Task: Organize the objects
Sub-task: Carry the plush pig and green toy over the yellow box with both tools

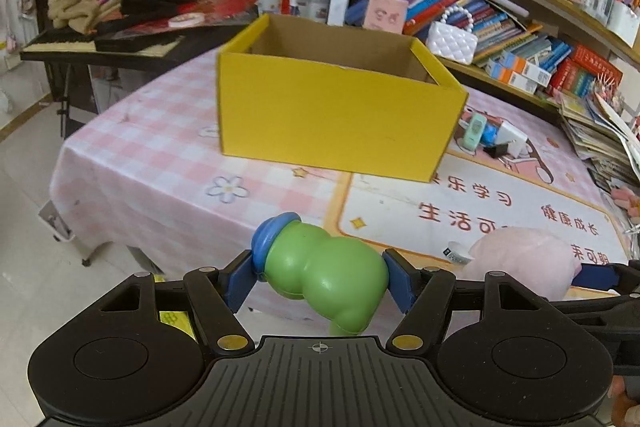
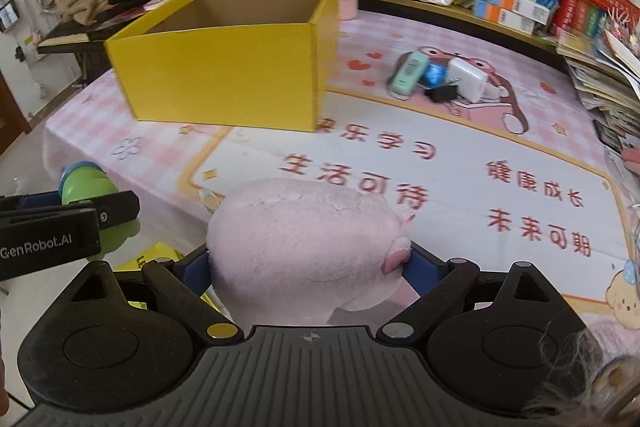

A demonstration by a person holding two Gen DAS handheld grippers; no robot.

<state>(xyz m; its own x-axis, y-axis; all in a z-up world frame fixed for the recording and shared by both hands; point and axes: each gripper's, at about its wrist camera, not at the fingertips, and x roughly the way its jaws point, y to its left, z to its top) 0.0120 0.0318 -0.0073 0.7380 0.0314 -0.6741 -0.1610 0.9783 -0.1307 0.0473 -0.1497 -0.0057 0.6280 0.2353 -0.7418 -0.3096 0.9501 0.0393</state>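
Note:
A green squeeze toy with a blue cap (image 1: 324, 273) is clamped between the blue pads of my left gripper (image 1: 320, 281), over the near edge of the table. My right gripper (image 2: 308, 263) is shut on a pink plush pig (image 2: 304, 243), which fills the space between its blue pads. The pig (image 1: 524, 259) also shows at the right of the left wrist view, and the green toy (image 2: 86, 187) at the left of the right wrist view. An open yellow cardboard box (image 1: 336, 119) (image 2: 224, 75) stands on the table beyond both grippers, its inside empty as far as I see.
The table wears a pink checked cloth (image 2: 460, 155) with printed characters. A mint device, a blue item, a white charger and a black clip (image 2: 436, 75) lie right of the box. Bookshelves (image 1: 500, 11) run along the back and right; a cluttered black keyboard (image 1: 100, 43) stands at the left.

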